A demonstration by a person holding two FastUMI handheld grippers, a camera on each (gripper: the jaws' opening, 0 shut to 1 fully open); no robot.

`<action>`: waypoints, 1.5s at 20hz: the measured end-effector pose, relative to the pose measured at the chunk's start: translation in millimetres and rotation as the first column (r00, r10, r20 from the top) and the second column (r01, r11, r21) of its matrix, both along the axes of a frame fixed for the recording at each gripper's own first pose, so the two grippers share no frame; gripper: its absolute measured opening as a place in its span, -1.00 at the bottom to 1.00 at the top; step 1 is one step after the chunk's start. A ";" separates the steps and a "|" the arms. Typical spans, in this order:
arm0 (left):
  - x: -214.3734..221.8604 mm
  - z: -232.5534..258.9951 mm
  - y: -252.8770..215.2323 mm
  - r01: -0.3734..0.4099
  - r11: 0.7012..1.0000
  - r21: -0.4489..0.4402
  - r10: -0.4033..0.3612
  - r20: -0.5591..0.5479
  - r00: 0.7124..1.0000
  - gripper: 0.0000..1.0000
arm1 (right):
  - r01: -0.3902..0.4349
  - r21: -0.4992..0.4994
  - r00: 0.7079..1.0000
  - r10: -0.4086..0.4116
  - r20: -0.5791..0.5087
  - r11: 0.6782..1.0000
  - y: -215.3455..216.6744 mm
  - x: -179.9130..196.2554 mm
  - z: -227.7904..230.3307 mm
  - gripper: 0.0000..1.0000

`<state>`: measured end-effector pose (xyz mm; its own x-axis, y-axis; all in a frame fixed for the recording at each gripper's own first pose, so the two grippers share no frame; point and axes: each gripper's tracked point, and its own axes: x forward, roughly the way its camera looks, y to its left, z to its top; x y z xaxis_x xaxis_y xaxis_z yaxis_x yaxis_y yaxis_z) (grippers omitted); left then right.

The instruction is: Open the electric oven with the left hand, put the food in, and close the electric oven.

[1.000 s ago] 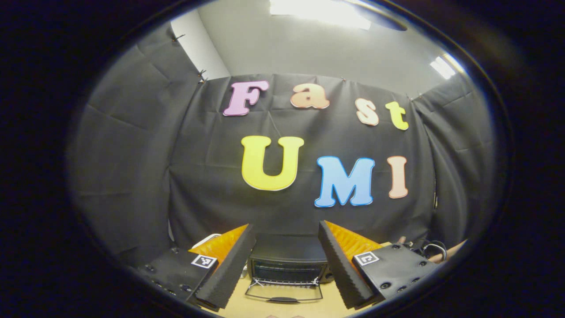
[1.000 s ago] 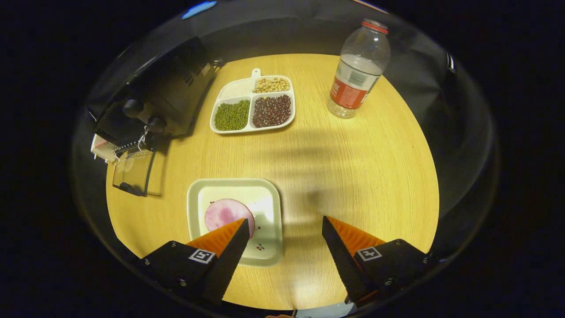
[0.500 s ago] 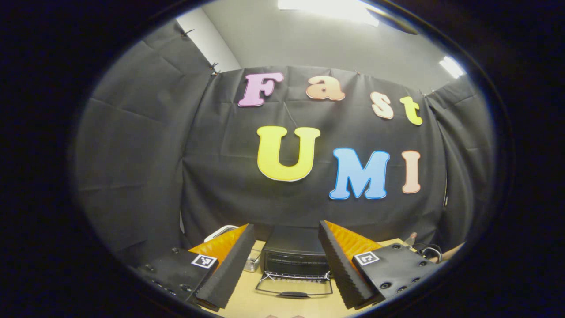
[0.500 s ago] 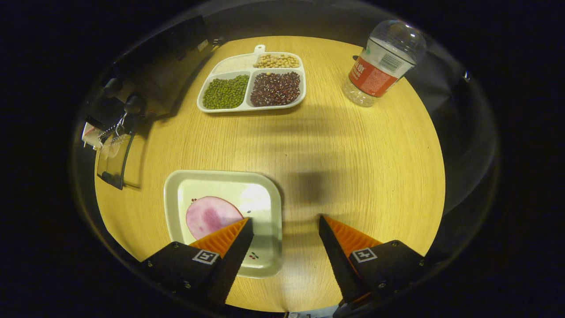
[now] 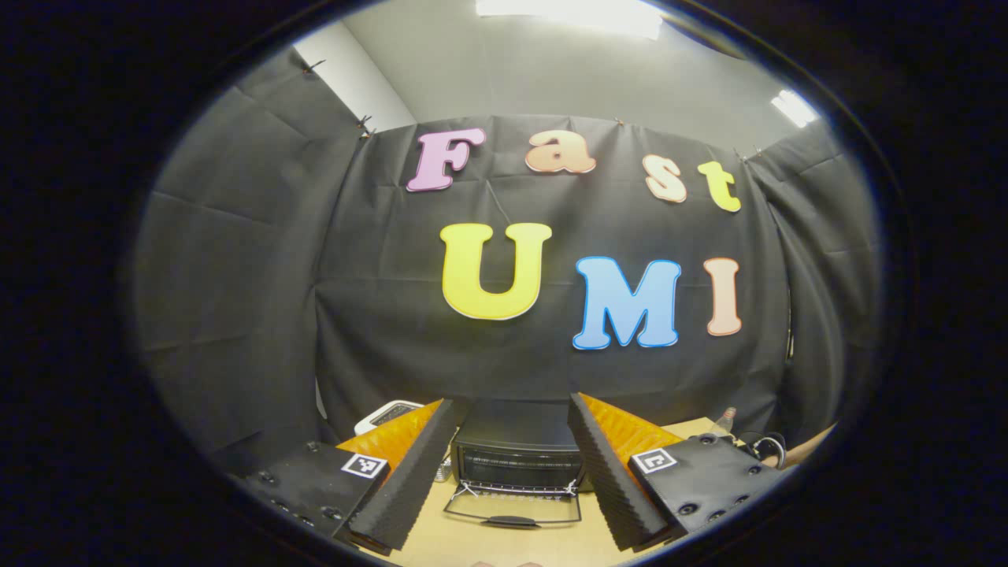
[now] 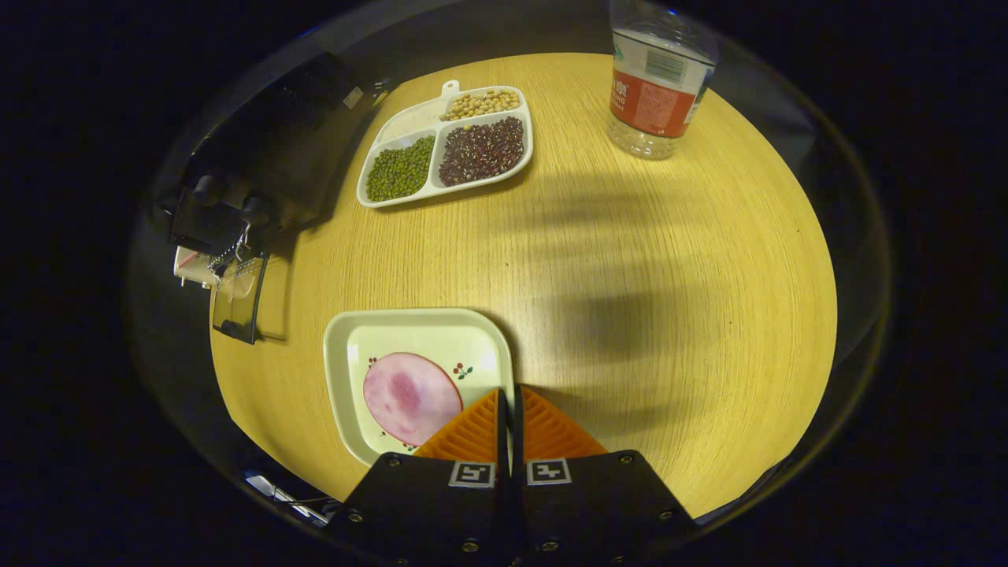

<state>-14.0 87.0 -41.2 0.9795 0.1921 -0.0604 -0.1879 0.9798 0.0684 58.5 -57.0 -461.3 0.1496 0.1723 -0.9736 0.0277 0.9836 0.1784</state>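
right gripper (image 6: 508, 394): its two fingers are seen pressed together at the bottom of the right gripper view, clamped on the right rim of one square cream plastic plate (image 6: 394, 331). one round pink slice of ham (image 6: 411, 397) is laid flat on that plate, just left of the fingers. the plate is set on the near part of one round light wooden table (image 6: 669, 276). farther back, one white divided tray (image 6: 409, 122) is seen with four compartments: green beans, dark red beans, pale yellow beans, and one with white grains. one clear plastic water bottle with a red label (image 6: 657, 87) is stood upright at the far right of the table, well apart from the tray. at the left edge, one black electric oven (image 6: 268, 157) is placed with two round knobs on its front, and its one glass door (image 6: 236, 295) is dropped open, lying flat towards the table.

left gripper (image 5: 512, 465): its two fingers are held wide apart, gripping nothing, raised above the table. between them, farther off, the same oven (image 5: 516, 449) is seen front-on, with the door (image 5: 512, 508) folded down and the dark handle nearest. one white object is seen beside the oven on the left; what it is cannot be told. one black cloth wall (image 5: 236, 276) is hung behind everything.
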 end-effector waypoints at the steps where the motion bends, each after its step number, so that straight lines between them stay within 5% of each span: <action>1: -0.9 2.2 -5.9 -0.003 1.000 0.008 0.003 0.000 1.000 1.00 | 0.008 0.032 1.000 -0.008 0.010 0.999 0.1 0.0 1.2 -0.99; 6: -11.5 10.5 -24.4 -0.044 0.999 0.028 0.044 -0.007 0.999 1.00 | 0.131 0.300 0.991 -0.131 -0.020 0.945 8.6 -13.3 1.2 -0.99; 10: -12.7 15.4 -32.0 -0.052 0.997 0.051 0.052 -0.002 0.999 1.00 | 0.242 0.508 0.967 -0.249 -0.056 0.826 21.2 -22.2 7.3 -0.99; 16: 14.1 17.1 -23.3 0.045 0.999 -0.001 -0.045 0.003 0.999 0.94 | 0.382 0.645 0.895 -0.438 -0.081 0.661 39.4 -26.6 29.0 -0.99; 24: 44.3 10.0 21.1 0.138 0.990 0.015 -0.138 0.007 0.990 1.00 | 0.442 0.623 0.820 -0.572 0.012 0.646 92.6 -49.2 73.1 -0.99; 30: 42.6 4.1 54.9 0.182 0.983 0.021 -0.182 -0.001 0.983 1.00 | 0.518 0.610 0.751 -0.660 0.011 0.600 167.4 -46.4 98.0 -0.99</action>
